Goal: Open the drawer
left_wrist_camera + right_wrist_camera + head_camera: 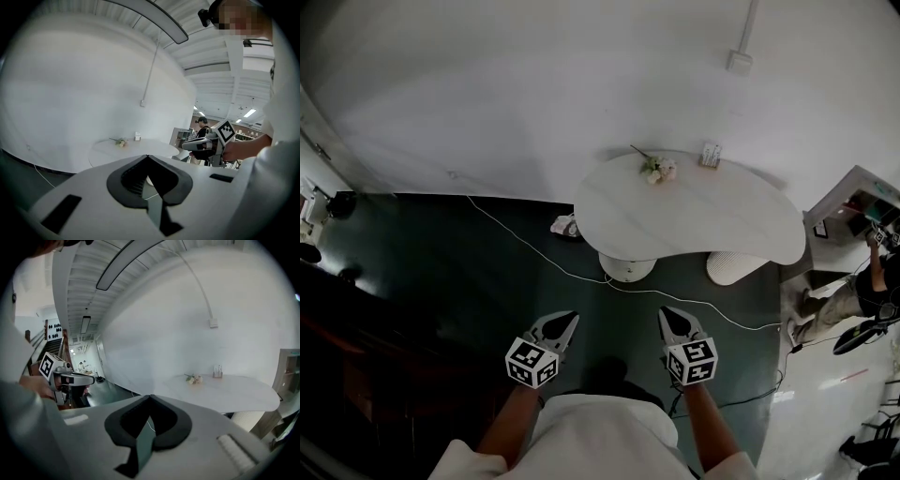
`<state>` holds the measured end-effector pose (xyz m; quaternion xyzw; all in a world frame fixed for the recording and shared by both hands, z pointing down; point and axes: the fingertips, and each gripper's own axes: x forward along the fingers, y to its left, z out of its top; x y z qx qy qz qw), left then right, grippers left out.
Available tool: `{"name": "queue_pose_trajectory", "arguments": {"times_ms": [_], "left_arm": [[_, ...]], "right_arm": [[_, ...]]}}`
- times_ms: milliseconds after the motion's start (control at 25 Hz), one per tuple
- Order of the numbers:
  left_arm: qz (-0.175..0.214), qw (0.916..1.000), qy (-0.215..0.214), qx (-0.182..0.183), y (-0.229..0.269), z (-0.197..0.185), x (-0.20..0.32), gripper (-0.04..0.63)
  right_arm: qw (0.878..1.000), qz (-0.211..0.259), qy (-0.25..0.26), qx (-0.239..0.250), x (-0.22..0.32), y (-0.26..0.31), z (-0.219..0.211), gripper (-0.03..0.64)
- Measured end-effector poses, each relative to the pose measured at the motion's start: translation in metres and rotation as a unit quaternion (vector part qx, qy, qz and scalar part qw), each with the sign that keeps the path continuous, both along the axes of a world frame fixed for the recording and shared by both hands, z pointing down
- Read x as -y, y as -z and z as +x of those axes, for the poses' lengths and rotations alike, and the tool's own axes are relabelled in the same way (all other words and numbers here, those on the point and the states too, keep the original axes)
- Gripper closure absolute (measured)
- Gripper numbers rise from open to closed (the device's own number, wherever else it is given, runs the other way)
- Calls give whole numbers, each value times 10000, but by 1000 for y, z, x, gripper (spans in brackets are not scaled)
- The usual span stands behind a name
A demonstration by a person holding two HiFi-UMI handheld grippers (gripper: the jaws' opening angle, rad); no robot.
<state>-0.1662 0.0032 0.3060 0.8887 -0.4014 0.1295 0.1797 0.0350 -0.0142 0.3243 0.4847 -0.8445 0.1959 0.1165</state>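
Short of white tabletop [722, 220], over dark floor [487, 262], we note left tool [570, 319] and right tool [666, 315] side by side, pointing toward tabletop, both clenched, nothing gripped. Drawer: we cannot locate in any view.

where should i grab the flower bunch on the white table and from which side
Probably by the bare stem of the flower bunch, not the blooms. It lies flat on the white table with the stem sticking out toward the wall, so come down from above with the jaws across the stem, just behind the blooms.
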Motion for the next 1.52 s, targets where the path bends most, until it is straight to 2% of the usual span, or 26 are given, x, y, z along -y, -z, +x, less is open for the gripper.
{"name": "queue_pose_trajectory", "arguments": {"times_ms": [360, 760, 1040, 1520], "left_arm": [[-106, 9999, -18, 3, -11, 35, 32, 589], [-188, 9998, -47, -27, -25, 34, 57, 589], [-182, 9992, -355, -9, -44, 32, 90, 589], [-260, 9942, -1043, -56, -101, 39, 138, 589]], "right_arm": [[9995, -281, 133, 92, 30, -30, 19, 606], [9980, -597, 67, 187, 46, -61, 15, 606], [9968, -789, -78, 106, 64, -82, 2, 606], [9923, -1061, -640, -23, 91, -135, -1, 606]]}}
